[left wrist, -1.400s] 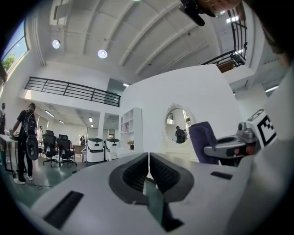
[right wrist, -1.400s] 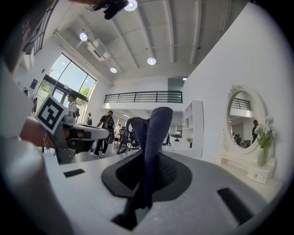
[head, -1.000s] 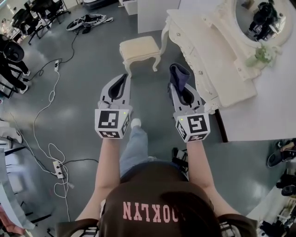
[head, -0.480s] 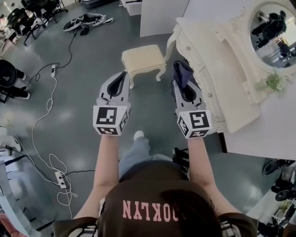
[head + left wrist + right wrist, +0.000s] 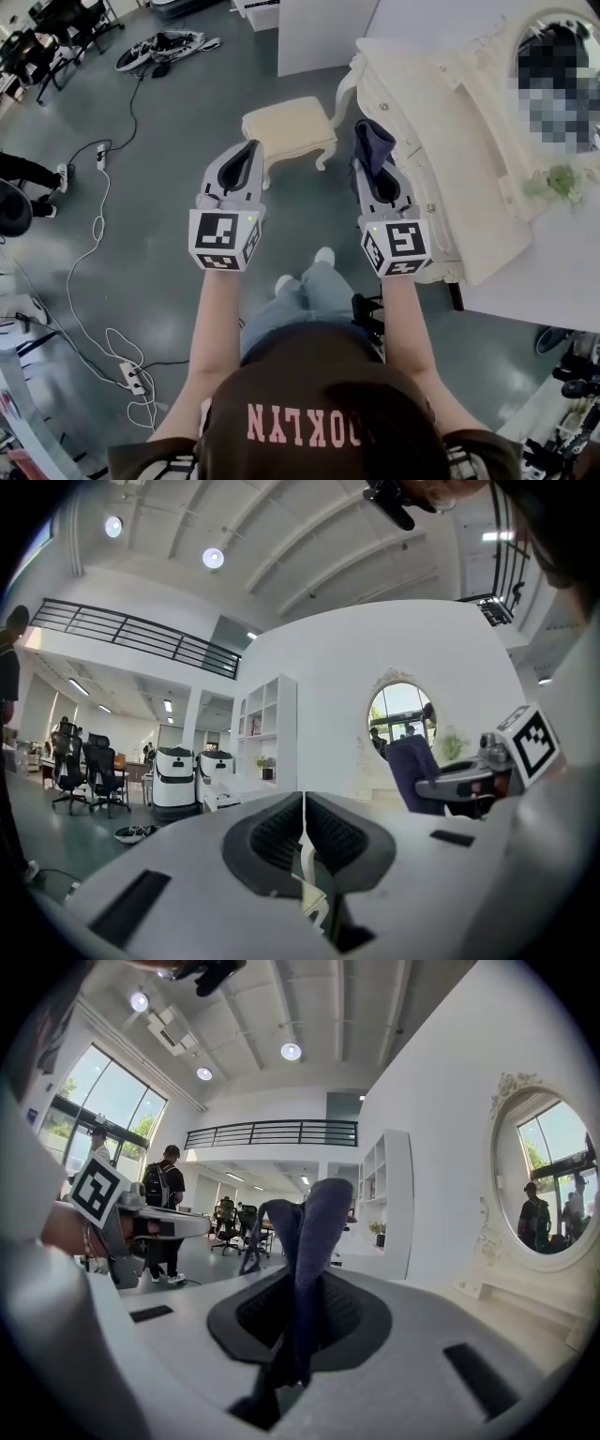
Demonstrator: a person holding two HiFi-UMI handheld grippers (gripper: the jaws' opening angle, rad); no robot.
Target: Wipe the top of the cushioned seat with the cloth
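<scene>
A small cream stool with a cushioned seat (image 5: 287, 127) stands on the grey floor ahead of me, beside the dressing table. My right gripper (image 5: 372, 150) is shut on a dark blue cloth (image 5: 371, 146) that sticks up past its jaws; the same cloth (image 5: 314, 1241) fills the middle of the right gripper view. My left gripper (image 5: 246, 155) is shut and holds nothing, its pads (image 5: 302, 832) pressed together. Both grippers are held level in the air, near side of the stool, the left one just short of its near left corner.
A cream ornate dressing table (image 5: 441, 122) with an oval mirror (image 5: 562, 75) stands to the right. Cables and a power strip (image 5: 127, 349) trail over the floor at left. Office chairs (image 5: 56, 28) and a white cabinet (image 5: 323, 28) stand at the back.
The person has stepped forward; the stool and dressing table now sit nearer. Both grippers kept their pose, the right one still holding the cloth.
</scene>
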